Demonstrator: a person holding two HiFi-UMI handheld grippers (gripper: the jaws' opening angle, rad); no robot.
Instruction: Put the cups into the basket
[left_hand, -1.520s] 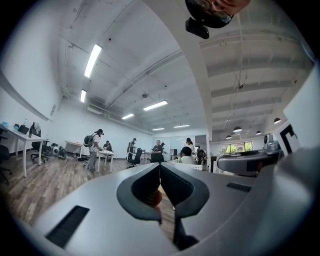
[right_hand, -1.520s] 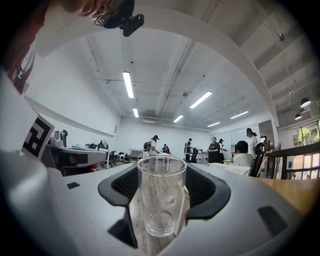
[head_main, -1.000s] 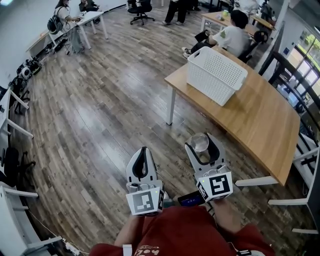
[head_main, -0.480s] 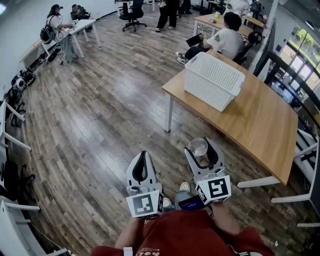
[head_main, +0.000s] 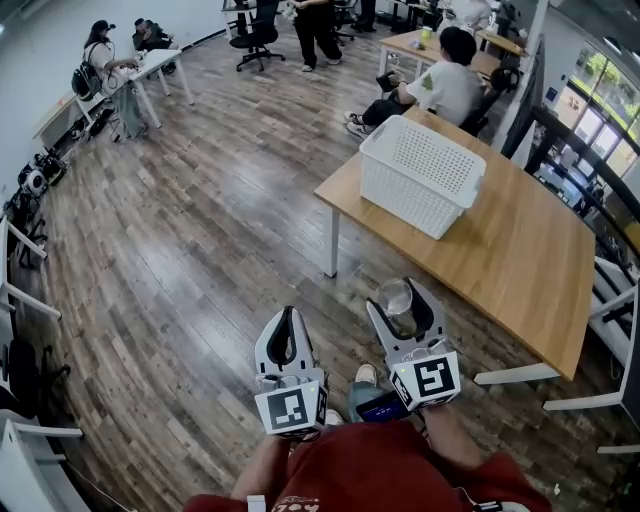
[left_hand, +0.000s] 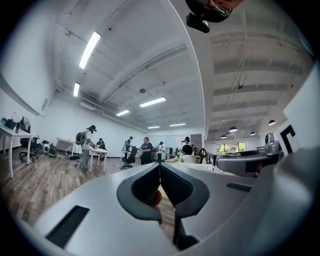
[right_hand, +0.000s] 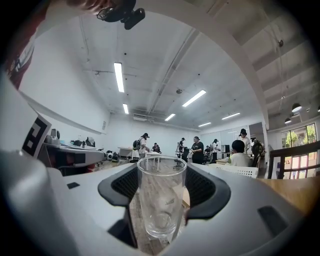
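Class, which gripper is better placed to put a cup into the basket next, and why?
Right. The right gripper is shut on a cup and is on the side nearer the basket. The left gripper is shut with nothing between its jaws.

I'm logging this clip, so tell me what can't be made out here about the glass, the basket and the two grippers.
1. Inside of the white basket, whether clear glasses lie there: head view, too small; right gripper view shows only a rim strip past the jaw.
2. Base of the glass cup: head view, hidden within the right gripper.
3. Hands holding the left gripper and the right one: head view, under the marker cubes.
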